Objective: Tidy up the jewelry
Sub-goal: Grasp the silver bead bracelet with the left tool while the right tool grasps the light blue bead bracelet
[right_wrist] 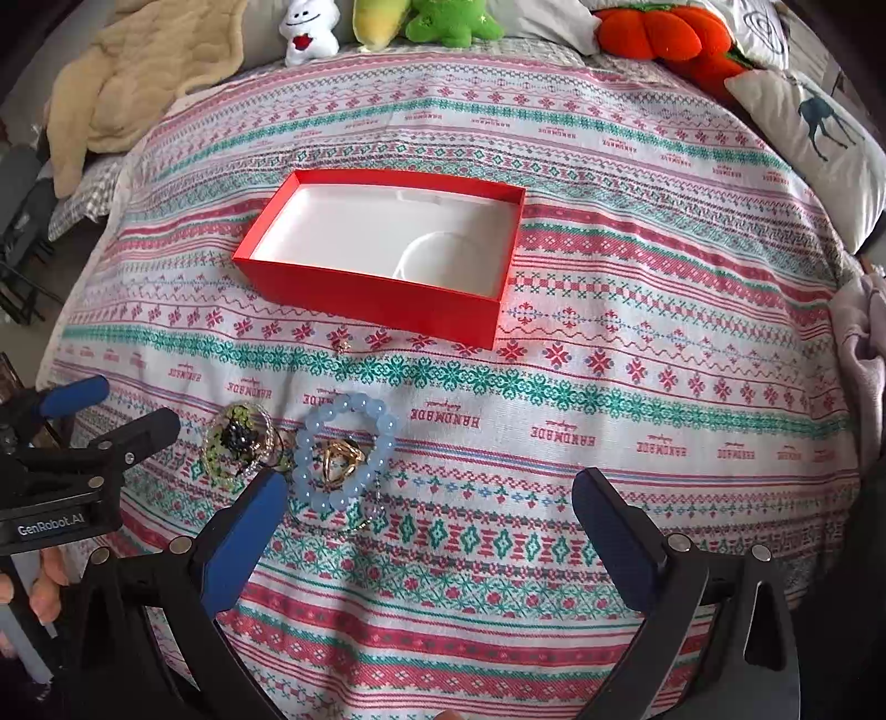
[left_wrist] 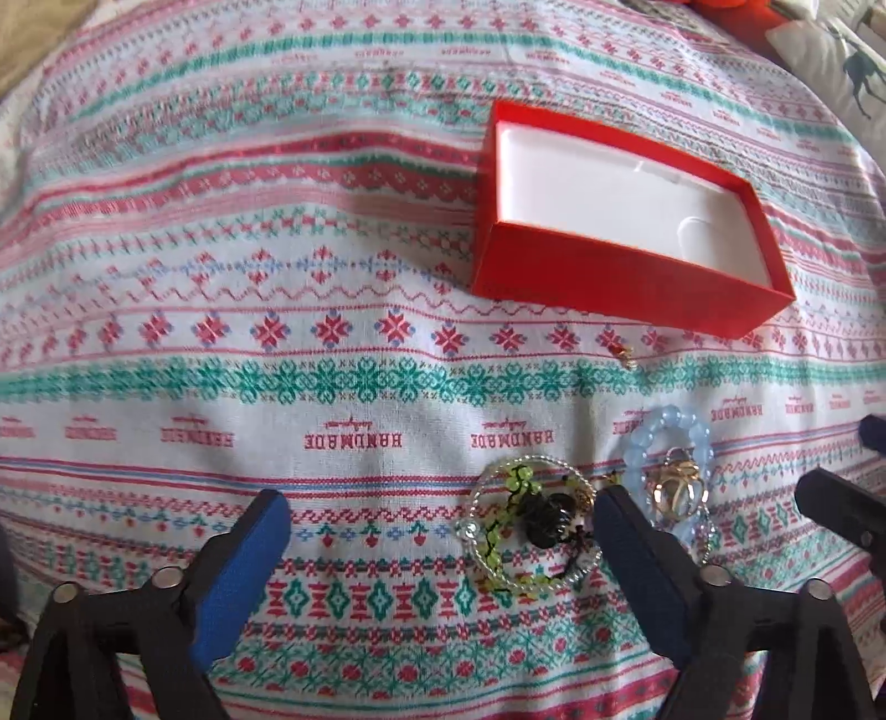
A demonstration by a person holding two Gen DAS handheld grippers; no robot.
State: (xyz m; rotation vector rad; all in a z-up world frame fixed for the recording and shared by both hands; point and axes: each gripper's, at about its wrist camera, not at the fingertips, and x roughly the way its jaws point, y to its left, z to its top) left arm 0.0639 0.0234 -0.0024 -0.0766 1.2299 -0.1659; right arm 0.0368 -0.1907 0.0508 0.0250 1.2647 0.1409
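An open red box (left_wrist: 626,274) (right_wrist: 382,302) with a white, empty inside lies on the patterned cloth. In front of it sits a heap of jewelry: a pale blue bead bracelet (left_wrist: 667,420) (right_wrist: 354,400), a gold ring piece (left_wrist: 676,488) (right_wrist: 340,457) inside it, and a green and black beaded bracelet (left_wrist: 518,554) (right_wrist: 235,437). A tiny gold piece (left_wrist: 626,354) (right_wrist: 343,344) lies apart, nearer the box. My left gripper (left_wrist: 440,498) (right_wrist: 138,401) is open above the green bracelet, which lies by its right finger. My right gripper (right_wrist: 431,479) is open with only cloth between its fingers, its left finger beside the blue bracelet.
The patterned cloth (right_wrist: 637,387) covers a bed. Plush toys (right_wrist: 310,27) and an orange plush (right_wrist: 664,33) line the far edge. A deer pillow (right_wrist: 819,144) lies at the right, a cream blanket (right_wrist: 127,83) at the left. A hand (right_wrist: 44,587) holds the left gripper.
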